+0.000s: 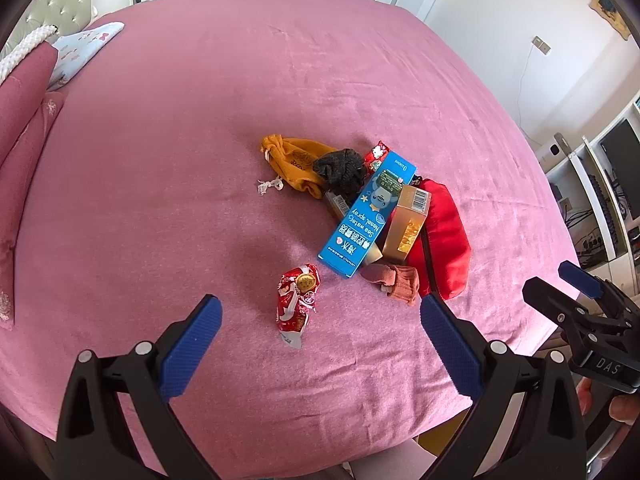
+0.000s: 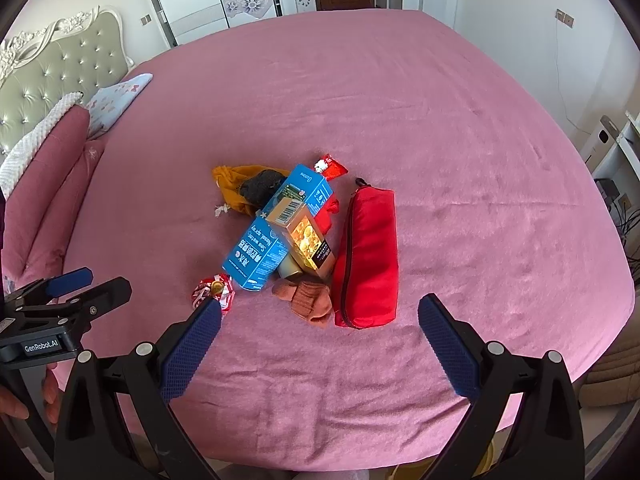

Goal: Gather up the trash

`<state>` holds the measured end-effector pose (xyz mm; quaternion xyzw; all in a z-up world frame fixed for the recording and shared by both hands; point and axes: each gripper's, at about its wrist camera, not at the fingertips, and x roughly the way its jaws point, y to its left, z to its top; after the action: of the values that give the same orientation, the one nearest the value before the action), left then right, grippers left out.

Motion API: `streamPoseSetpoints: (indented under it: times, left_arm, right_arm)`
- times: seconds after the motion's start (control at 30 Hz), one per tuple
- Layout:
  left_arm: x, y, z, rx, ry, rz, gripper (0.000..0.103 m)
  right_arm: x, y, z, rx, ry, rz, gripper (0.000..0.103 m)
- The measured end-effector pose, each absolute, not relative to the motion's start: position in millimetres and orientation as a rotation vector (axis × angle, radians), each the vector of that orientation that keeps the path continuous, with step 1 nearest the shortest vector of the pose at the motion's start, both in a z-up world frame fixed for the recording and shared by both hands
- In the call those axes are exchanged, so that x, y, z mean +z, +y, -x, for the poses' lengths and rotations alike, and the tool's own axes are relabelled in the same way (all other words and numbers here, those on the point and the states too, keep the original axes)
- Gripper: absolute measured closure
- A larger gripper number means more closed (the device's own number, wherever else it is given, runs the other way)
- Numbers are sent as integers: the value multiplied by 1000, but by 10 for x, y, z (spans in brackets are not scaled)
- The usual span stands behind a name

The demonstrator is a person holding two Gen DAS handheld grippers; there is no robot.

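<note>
Clearly both the left tongs [image 1: 320,320] and the right tongs [image 2: 320,320] hang wide and empty above the bed [image 1: 160,160], with the red snack wrapper [image 1: 297,300] lying just apart from the pile. The blue nasal spray box [image 1: 366,216] and gold box [image 2: 302,236] lean loosely on the red pouch [image 2: 368,256], so a careless grab could topple them or catch the brown sock [image 2: 310,300], which is probably not trash.

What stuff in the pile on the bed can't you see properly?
- Small gold box: left wrist view, mostly under the blue nasal spray box.
- Dark sock: right wrist view, partly behind the blue box.
- Red snack wrapper: right wrist view, partly covered by one of the right gripper's fingers.
</note>
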<state>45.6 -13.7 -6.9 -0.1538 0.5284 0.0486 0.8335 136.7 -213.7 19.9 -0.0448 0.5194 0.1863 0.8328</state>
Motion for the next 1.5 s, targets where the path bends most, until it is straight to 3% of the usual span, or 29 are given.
streamPoseSetpoints:
  times: [0.57, 1.1, 1.3, 1.37, 1.43, 1.5]
  left_arm:
    - [-381, -85, -676, 186, 1177, 368, 4]
    - [-918, -212, -1095, 166, 1251, 305, 4]
    - [-1097, -225, -1262, 156, 1278, 296, 4]
    - [-1141, -233, -1308, 153, 1286, 301, 4]
    - [-1178, -251, -1356, 144, 1291, 304, 4]
    - [-1209, -279, -1408, 134, 1298, 295, 4]
  right_arm:
    - [-105, -1860, -1831, 543, 1108, 188, 8]
    - [-808, -1550, -2371, 747, 1120, 377, 14]
    - [-995, -1482, -2526, 858, 1167, 416, 25]
    - [-1056, -1467, -2563, 886, 1196, 416, 36]
    - [-1112, -1464, -2590, 921, 1232, 411, 63]
    - [-1093, -1496, -2596, 933, 1223, 398, 64]
